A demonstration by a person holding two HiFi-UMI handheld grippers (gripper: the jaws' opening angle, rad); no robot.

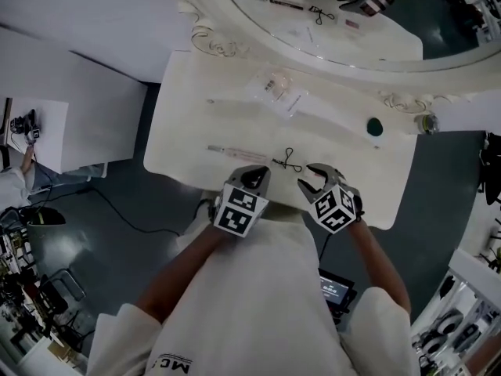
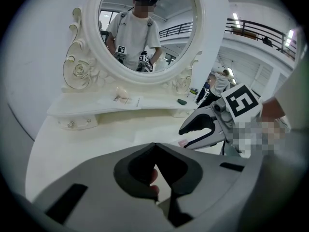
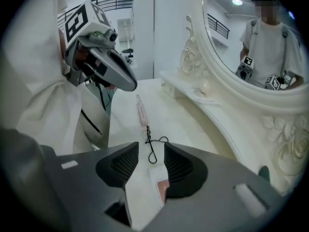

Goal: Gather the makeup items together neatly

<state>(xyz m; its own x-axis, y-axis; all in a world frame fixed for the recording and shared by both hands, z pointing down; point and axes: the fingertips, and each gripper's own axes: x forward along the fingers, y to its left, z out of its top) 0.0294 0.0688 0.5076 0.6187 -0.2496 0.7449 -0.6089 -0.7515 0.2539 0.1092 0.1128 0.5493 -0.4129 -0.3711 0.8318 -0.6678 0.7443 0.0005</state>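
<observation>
A slim pink stick (image 1: 235,153) lies on the white dressing table (image 1: 188,131), with a thin black looped item (image 1: 288,161) just to its right. Both grippers hover side by side over the table's near edge. My left gripper (image 1: 262,172) has its tips touching, and I see nothing gripped in them. My right gripper (image 3: 152,151) is open above the table, nothing pressed between its pads. Below its jaws lie the black looped item (image 3: 152,146) and a small white card with a pink end (image 3: 159,185). The pink stick (image 3: 142,114) lies beyond. The left gripper view shows the right gripper (image 2: 193,132) open and empty.
A clear packet (image 1: 278,88) and a dark green item (image 1: 375,126) sit on the raised shelf under the oval mirror (image 1: 329,22). A small round item (image 1: 427,122) is at the shelf's right end. The floor drops off left and right of the table.
</observation>
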